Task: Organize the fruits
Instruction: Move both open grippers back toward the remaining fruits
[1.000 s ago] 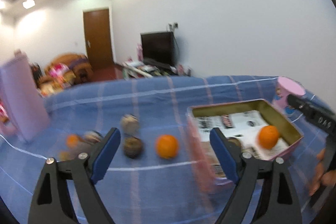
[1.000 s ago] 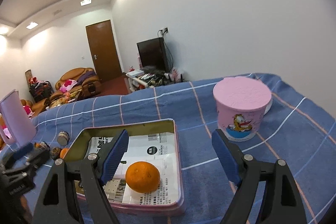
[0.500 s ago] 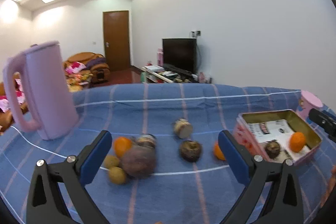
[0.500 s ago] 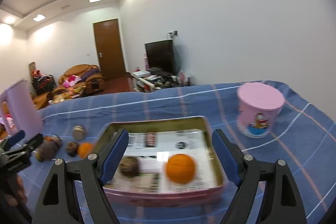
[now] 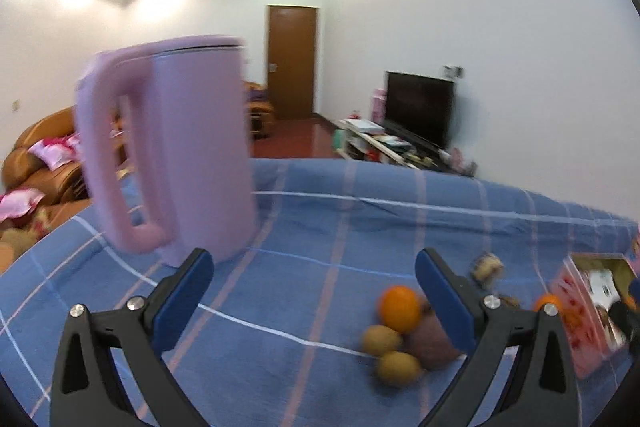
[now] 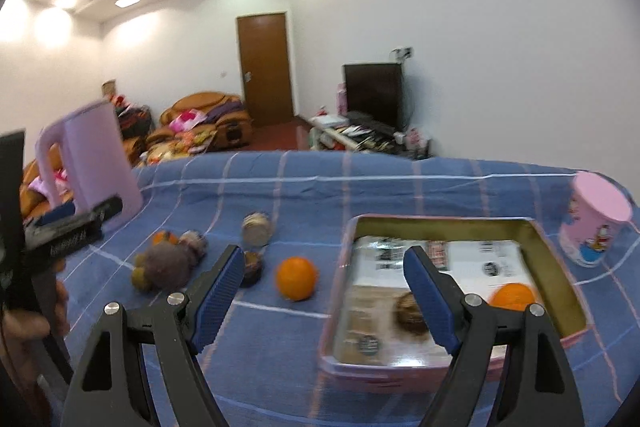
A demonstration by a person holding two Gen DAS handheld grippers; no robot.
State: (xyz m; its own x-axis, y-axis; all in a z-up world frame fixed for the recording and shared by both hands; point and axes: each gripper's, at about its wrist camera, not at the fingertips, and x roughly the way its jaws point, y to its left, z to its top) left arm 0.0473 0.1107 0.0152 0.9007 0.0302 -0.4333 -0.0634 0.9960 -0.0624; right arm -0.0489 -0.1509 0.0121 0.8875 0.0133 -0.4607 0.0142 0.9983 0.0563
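Fruits lie on a blue checked cloth (image 6: 320,187), some loose and some in a pink tin tray (image 6: 560,291) lined with printed paper. A tall pink jug (image 5: 192,155) stands upright at the cloth's far left, a pink cup (image 6: 596,219) at the far right beyond the tray. The left gripper (image 5: 316,291) has its jaws wide apart over bare cloth, gripping nothing. The right gripper (image 6: 324,287) is also parted and empty. A purple-brown fruit (image 6: 166,265) sits in a cluster with small yellow ones. One orange (image 6: 297,278) rests alone just left of the tray; another orange (image 6: 512,297) and a brown fruit (image 6: 408,313) lie inside it
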